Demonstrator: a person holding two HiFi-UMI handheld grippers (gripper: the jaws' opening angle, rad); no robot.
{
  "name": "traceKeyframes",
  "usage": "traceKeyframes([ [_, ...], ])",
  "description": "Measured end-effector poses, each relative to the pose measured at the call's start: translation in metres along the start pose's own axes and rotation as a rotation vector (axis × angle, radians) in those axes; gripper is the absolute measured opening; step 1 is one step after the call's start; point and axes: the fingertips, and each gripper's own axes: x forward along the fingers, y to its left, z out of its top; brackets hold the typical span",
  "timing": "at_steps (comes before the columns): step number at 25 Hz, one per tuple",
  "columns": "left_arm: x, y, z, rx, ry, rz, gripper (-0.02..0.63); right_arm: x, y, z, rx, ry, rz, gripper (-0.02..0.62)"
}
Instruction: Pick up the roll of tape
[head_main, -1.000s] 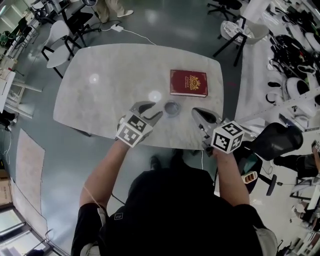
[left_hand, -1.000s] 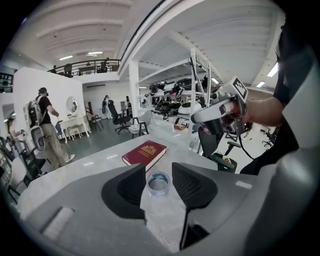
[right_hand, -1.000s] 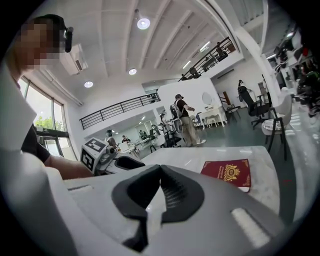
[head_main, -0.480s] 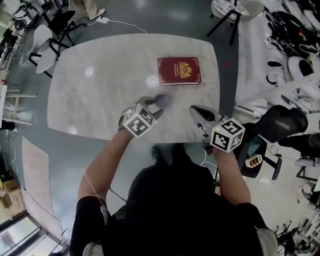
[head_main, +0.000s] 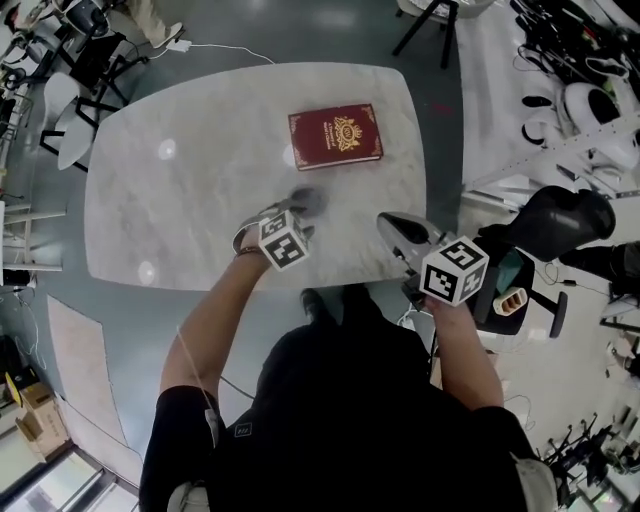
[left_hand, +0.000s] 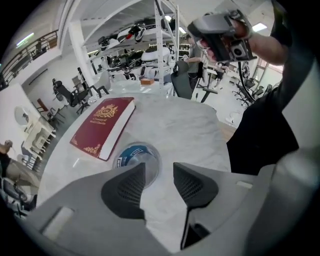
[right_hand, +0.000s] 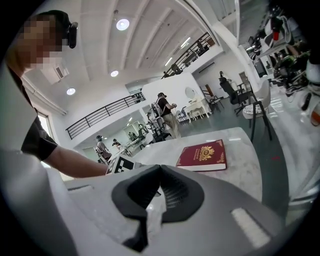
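The roll of tape (left_hand: 136, 157) lies flat on the table (head_main: 180, 200), just on the person's side of the red book (head_main: 335, 137) and close to its near edge. The left gripper (left_hand: 159, 172) tips steeply down over it. Its fingers have just been opening and now stand well apart with nothing gripped. The roll sits beyond the tips, half hidden behind one finger and not yet between the pads. I'd say that stance suits a flat roll, which has to be straddled from above. The right gripper (right_hand: 160, 167) hangs further from the book, toward the table's near edge, with its fingers pressed together and empty. It looks parked there to leave the roll clear.
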Motion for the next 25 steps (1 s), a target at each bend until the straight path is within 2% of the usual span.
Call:
traceKeyframes([
  [5,0.02,-0.005,-0.001,0.052,0.052,-0.03,0.181,-0.006,-0.012,-0.001,0.014,0.0,-0.016,0.003],
  [11,0.037,-0.004,-0.004,0.062,0.108,-0.043,0.155,-0.006,-0.016,0.004,0.015,0.006,-0.009,0.003],
  [15,0.044,-0.002,-0.009,0.082,0.142,-0.02,0.069,-0.005,-0.02,0.005,0.009,0.013,0.0,0.003],
  [17,0.043,-0.001,-0.009,0.086,0.151,-0.021,0.067,-0.005,-0.021,0.007,0.007,0.016,0.006,0.003],
  [19,0.038,-0.001,-0.008,0.061,0.148,-0.032,0.06,-0.006,-0.022,0.013,0.0,0.015,0.013,0.003],
  [22,0.025,0.002,-0.002,-0.045,0.109,-0.047,0.058,-0.005,-0.024,0.023,-0.018,0.008,0.03,0.003],
  [25,0.003,0.012,0.002,-0.124,0.073,-0.011,0.057,0.0,-0.023,0.032,-0.03,0.002,0.065,0.003],
])
